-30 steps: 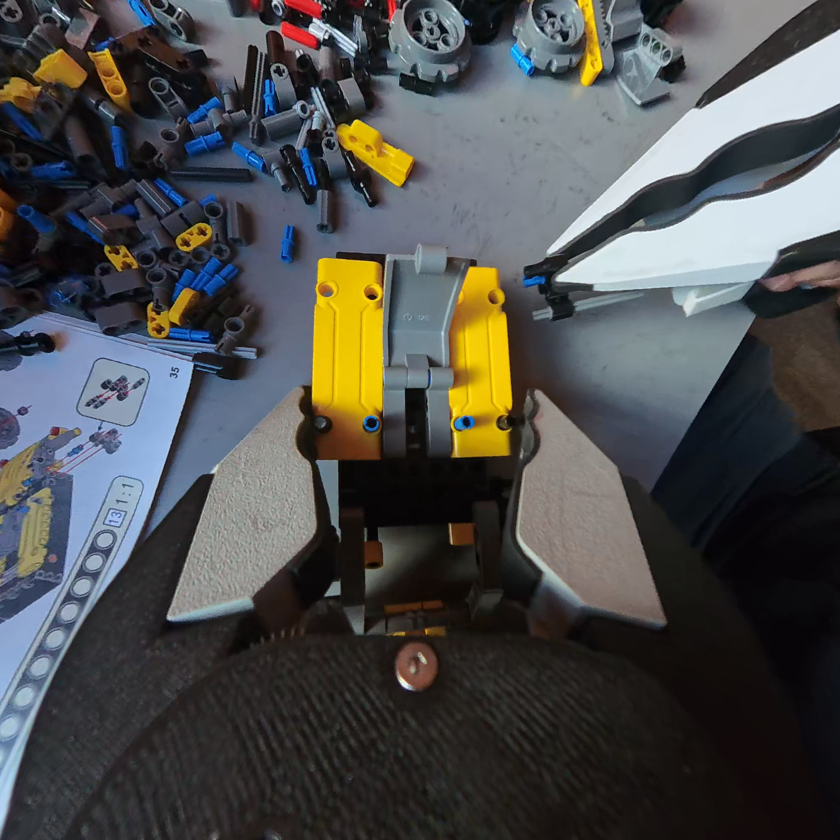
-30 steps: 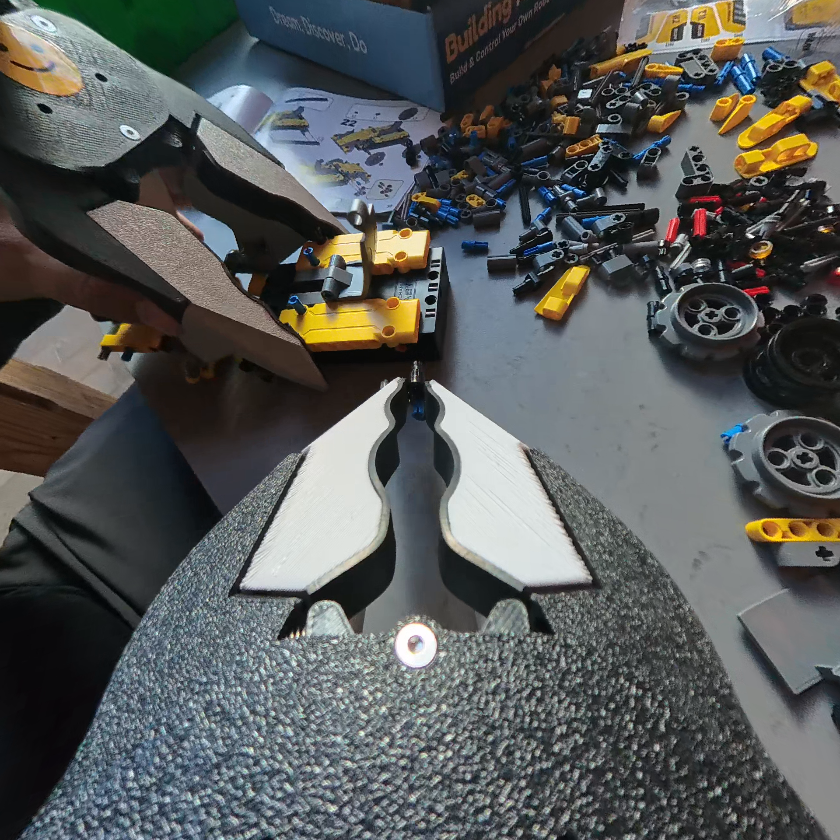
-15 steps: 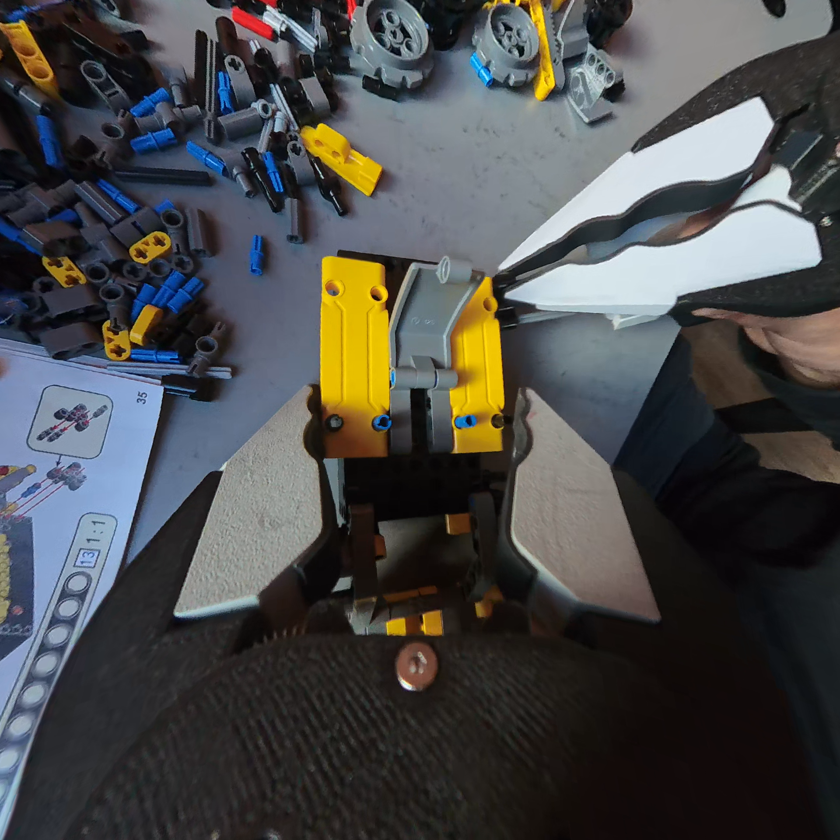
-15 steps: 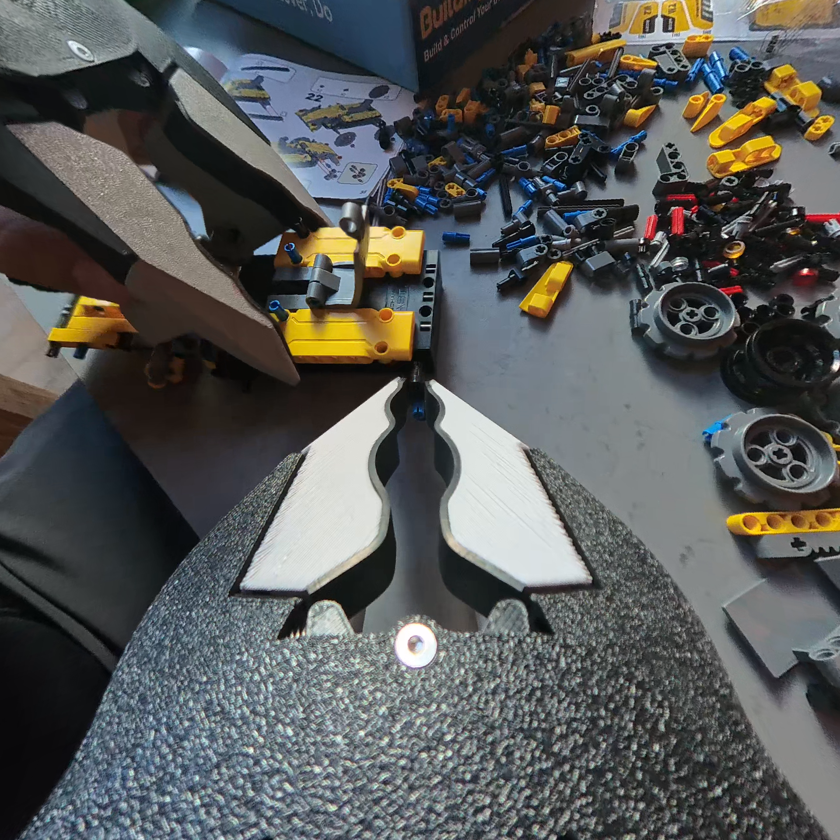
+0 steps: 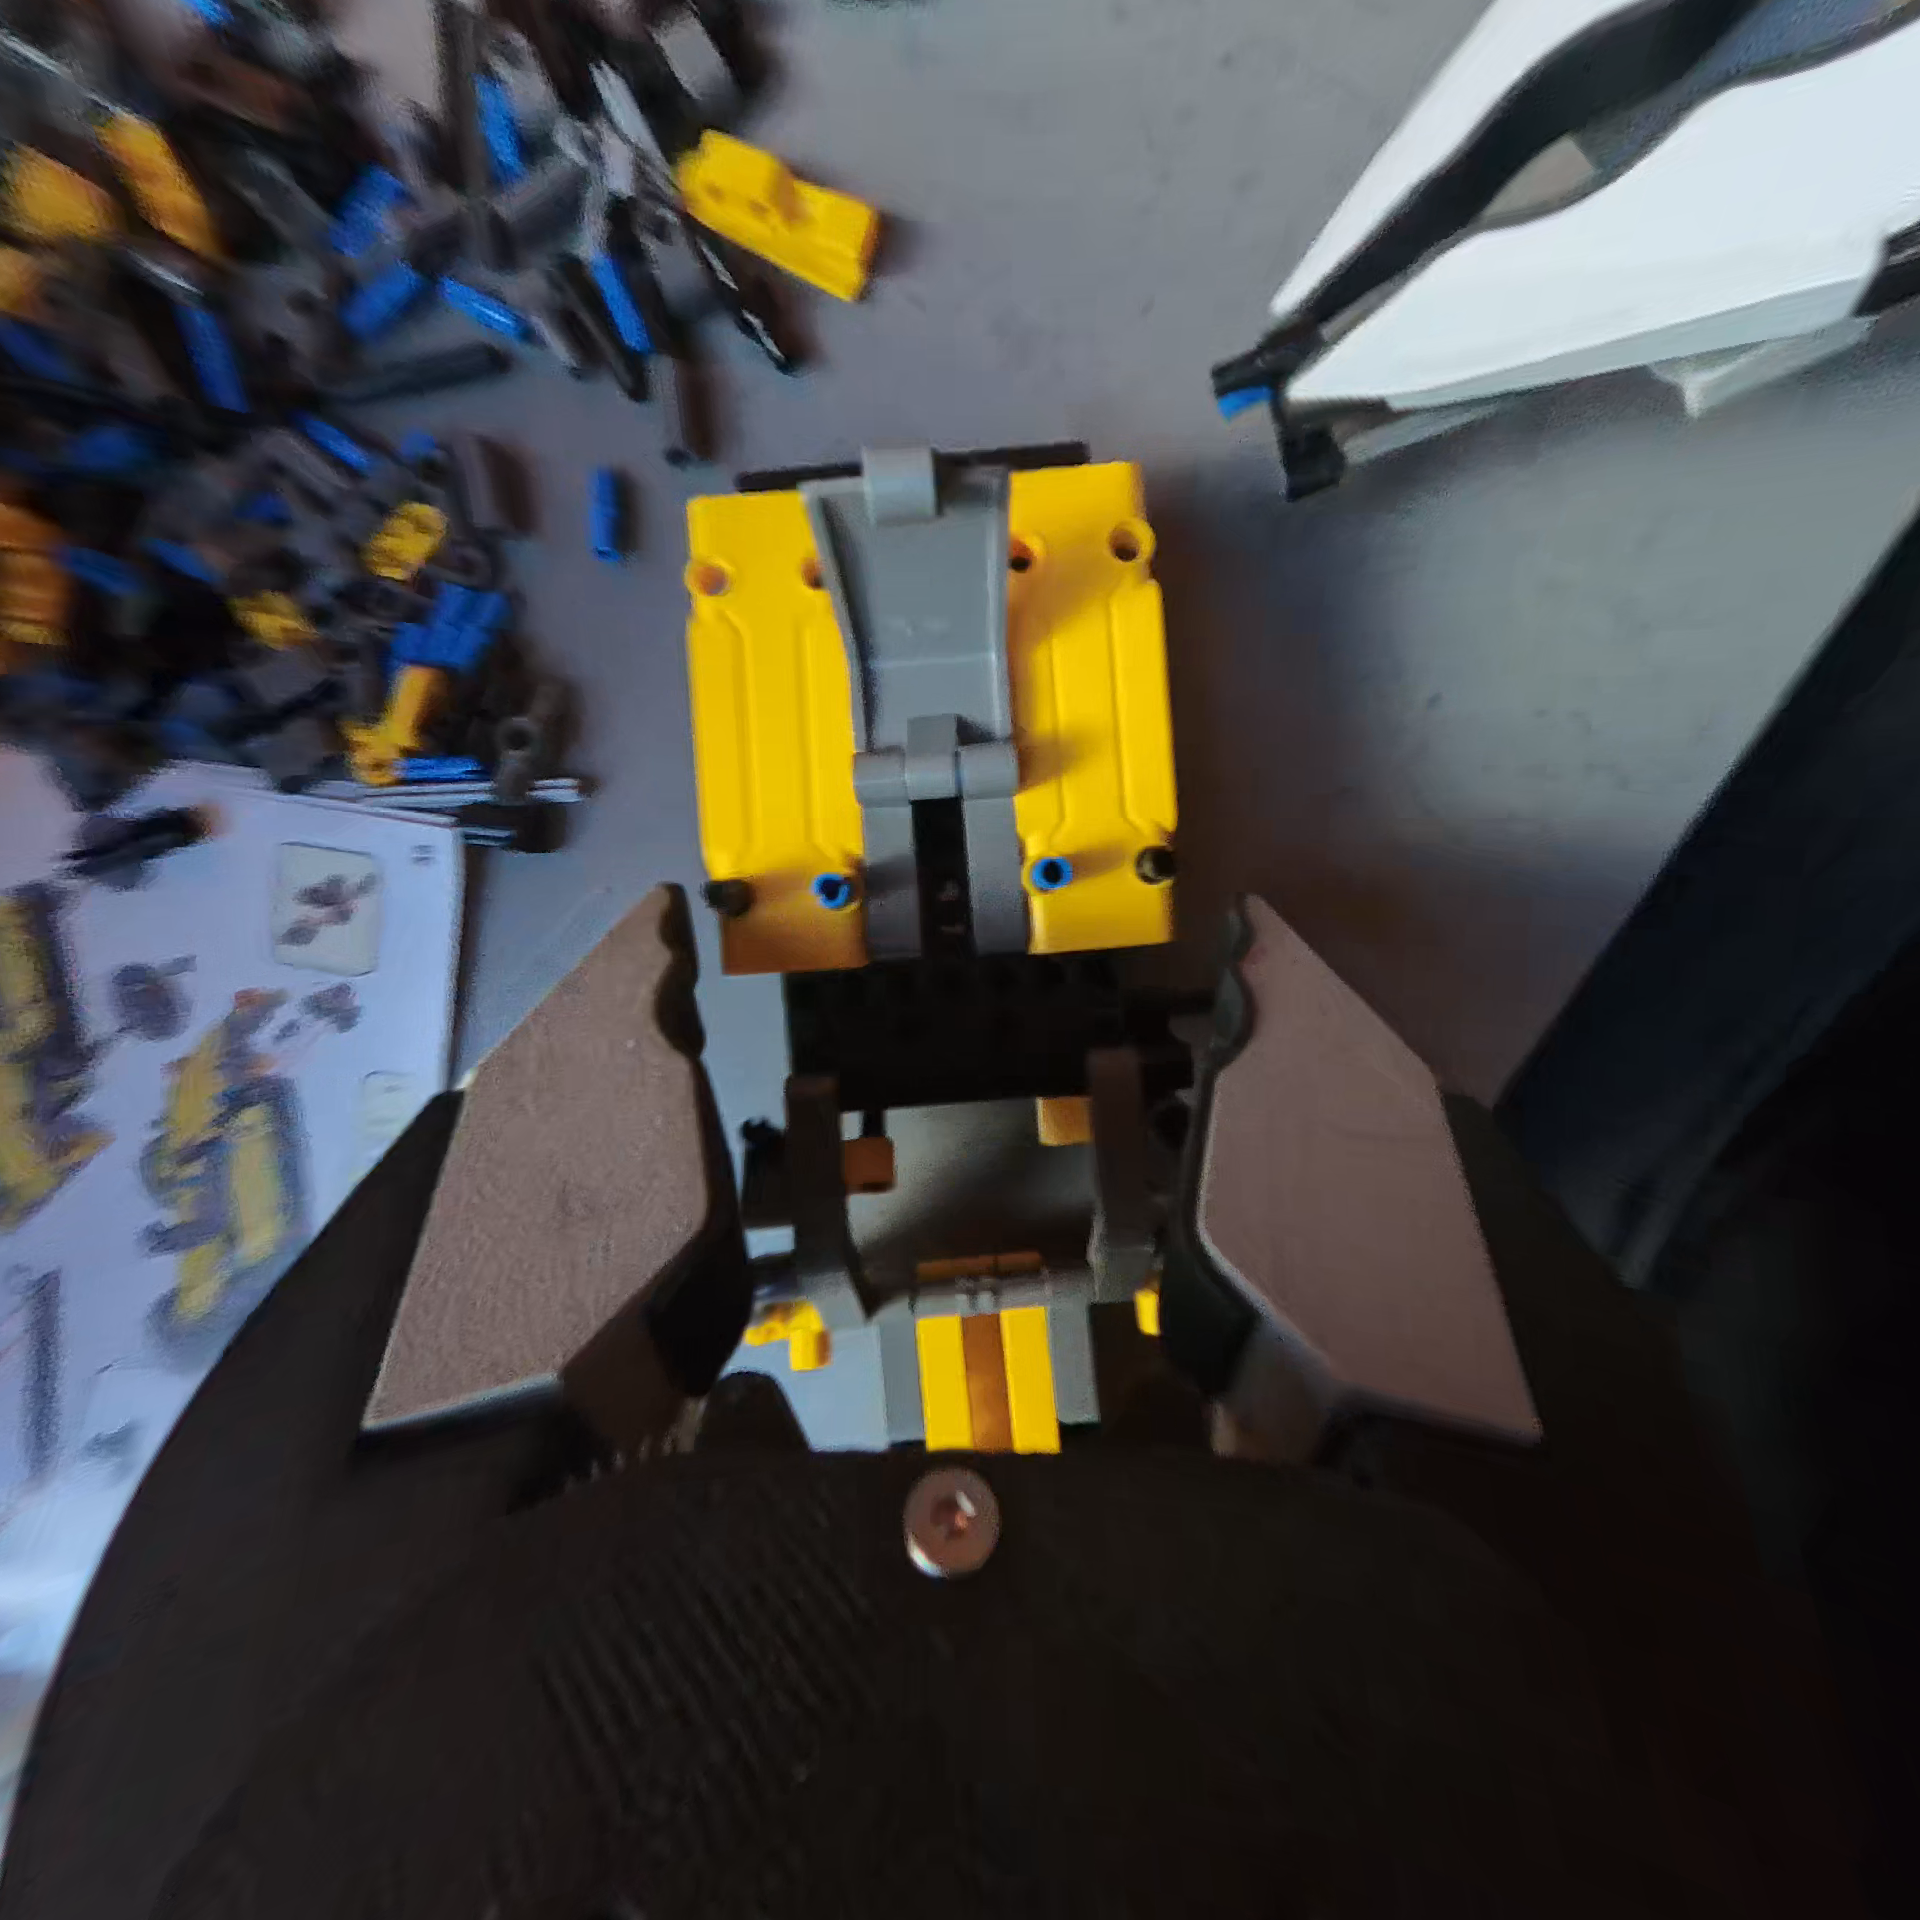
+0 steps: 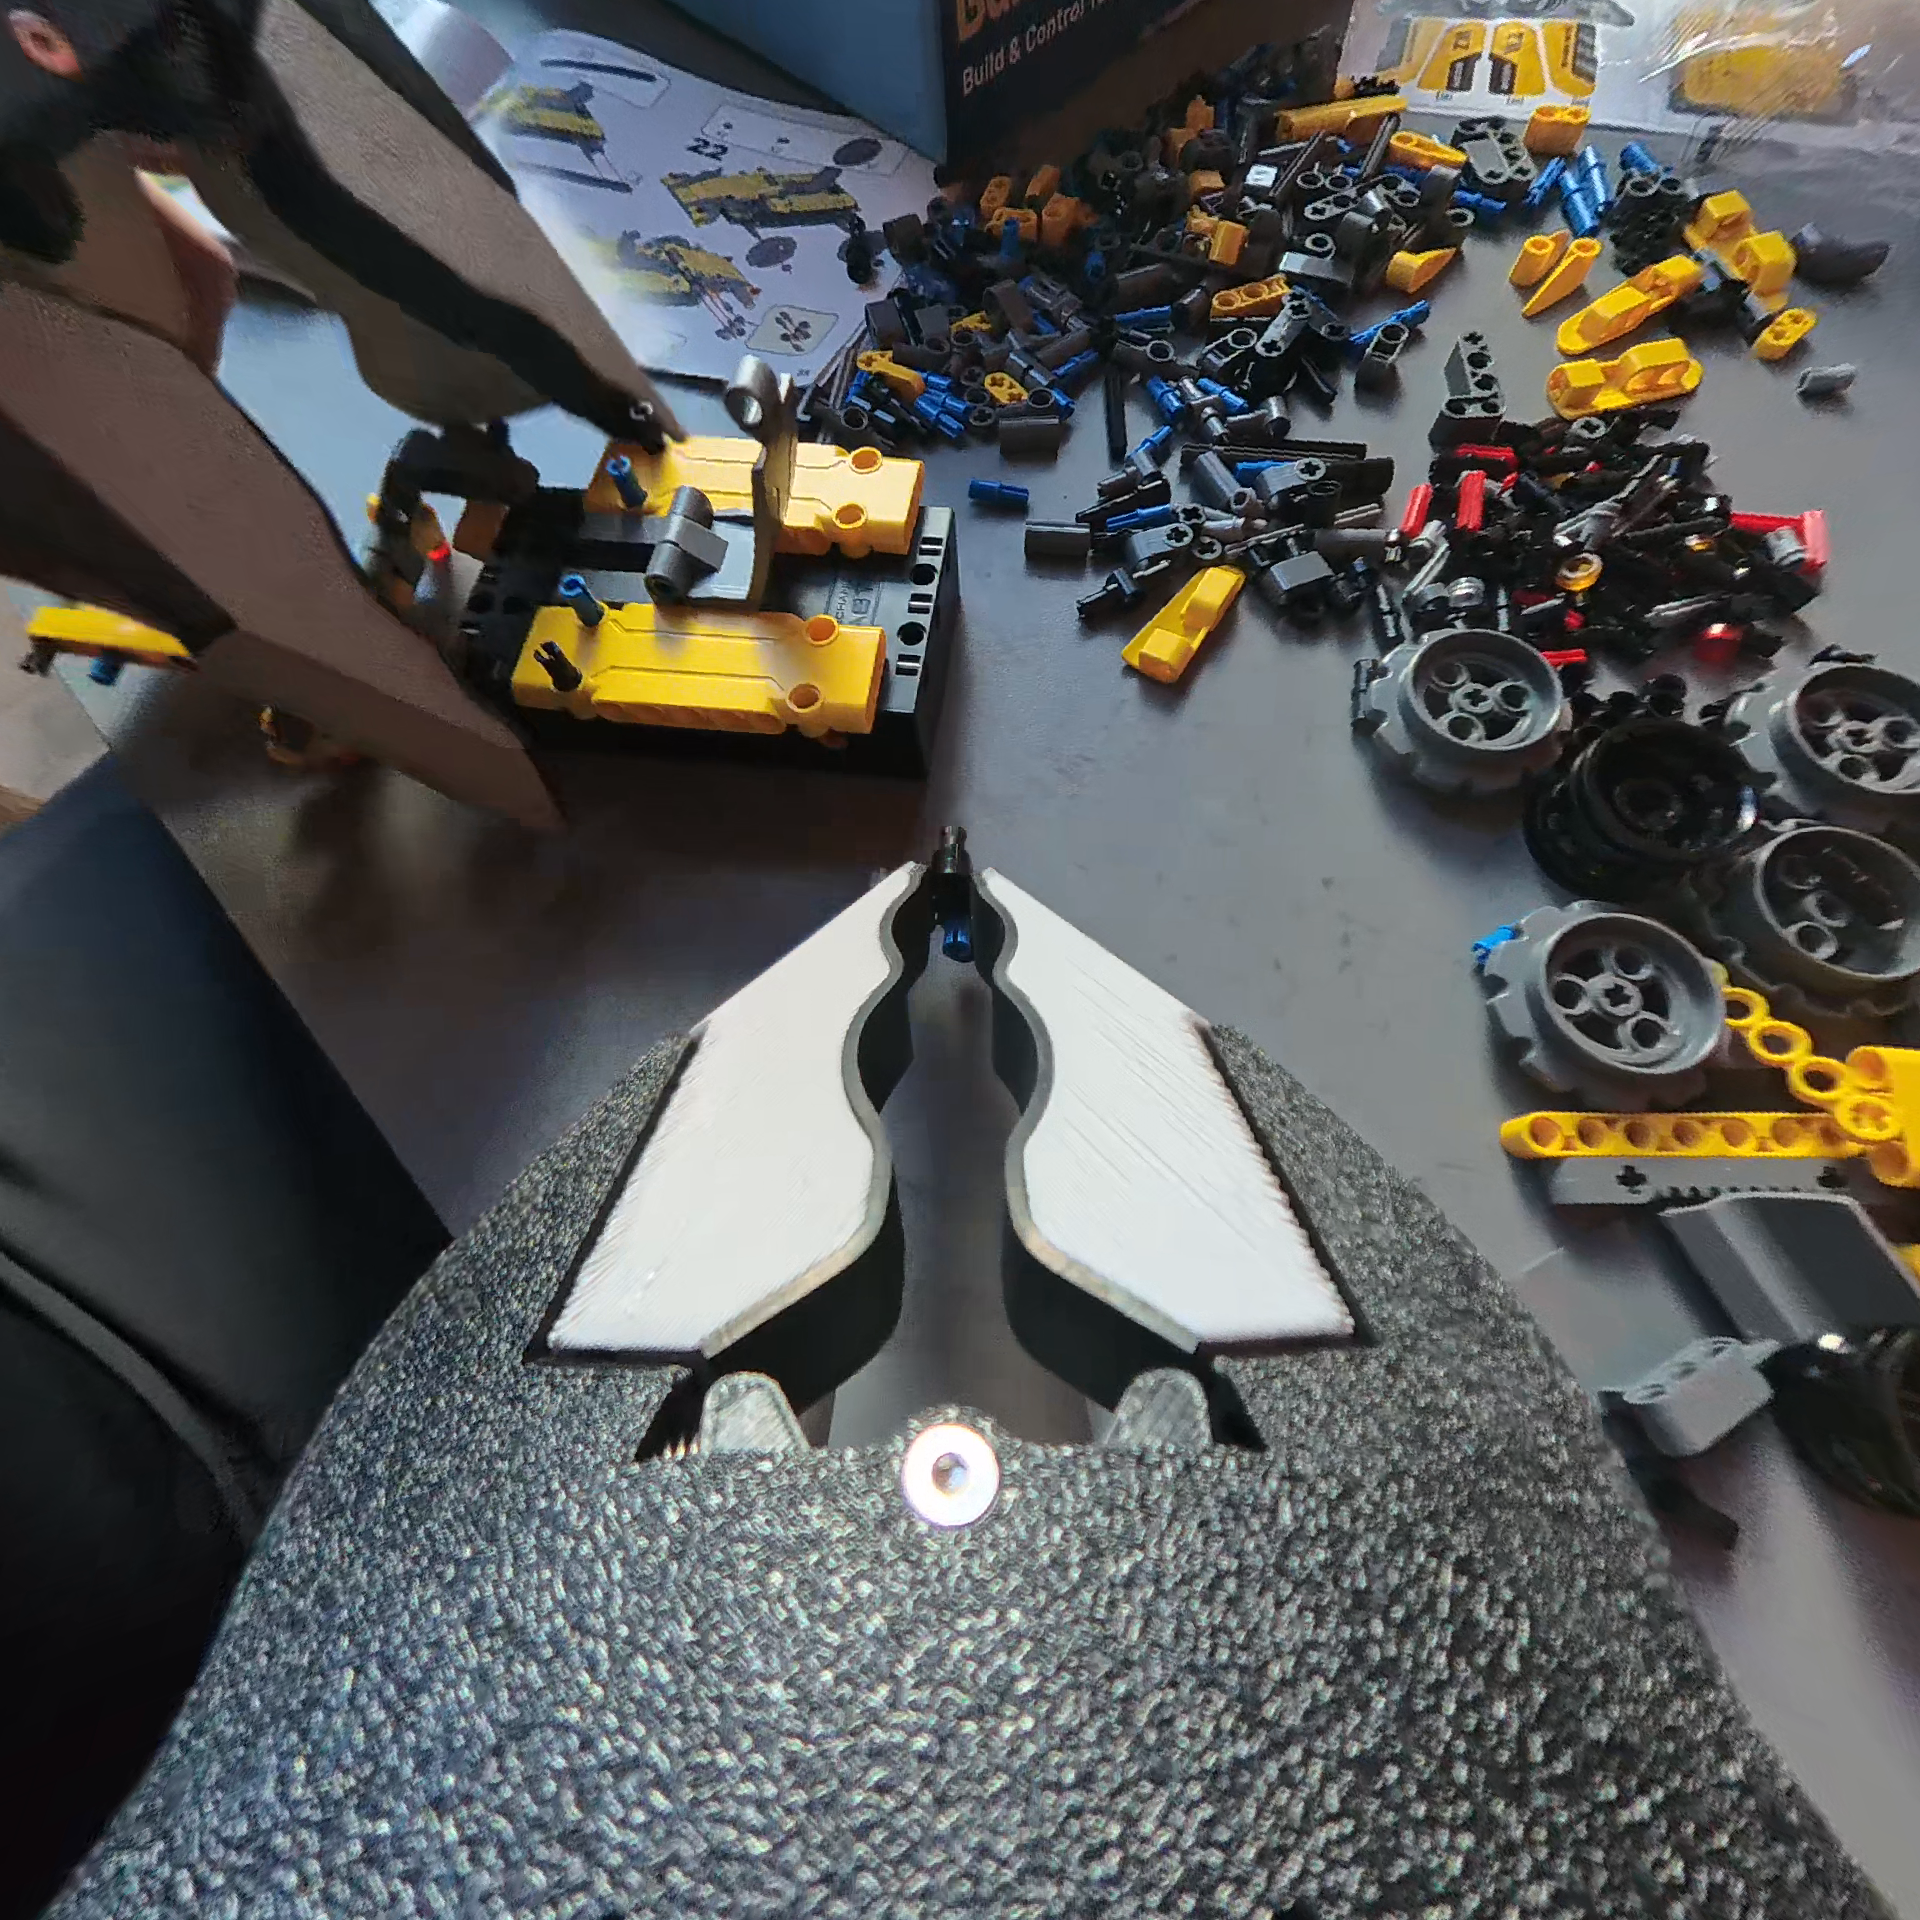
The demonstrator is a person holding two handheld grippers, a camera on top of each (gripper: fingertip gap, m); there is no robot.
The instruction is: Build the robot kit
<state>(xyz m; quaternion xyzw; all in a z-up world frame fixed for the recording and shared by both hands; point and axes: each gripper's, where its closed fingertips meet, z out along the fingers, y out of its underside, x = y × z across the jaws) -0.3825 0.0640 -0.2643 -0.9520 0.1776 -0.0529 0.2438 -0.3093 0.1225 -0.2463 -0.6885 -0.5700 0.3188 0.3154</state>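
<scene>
A yellow, grey and black brick model point(image 5: 935, 675) sits on the grey table; it also shows in the right wrist view point(image 6: 707, 665). My left gripper point(image 5: 956, 914) straddles the model's black rear frame. Its jaws stand slightly open: table shows between the left pad point(image 5: 561, 1164) and the frame, while the right pad lies against it. My right gripper point(image 6: 948, 873) is shut on a small black-and-blue pin point(image 6: 951, 904). It hovers a short way off the model's near side. In the left wrist view it point(image 5: 1262, 400) is at the upper right, apart from the model.
A pile of loose small parts point(image 6: 1247, 364) lies beyond the model, with grey wheels point(image 6: 1475, 707) and yellow beams point(image 6: 1683, 1132) to the right. An instruction booklet point(image 5: 208, 1039) and a box point(image 6: 1039, 62) lie behind. A loose yellow piece point(image 6: 1184, 623) lies nearby. A person's dark-clothed leg point(image 6: 156, 1039) is at the table edge.
My right gripper has drawn back from the model's side with the pin still in it. My left gripper's fingers have spread a little and more of the model's rear shows.
</scene>
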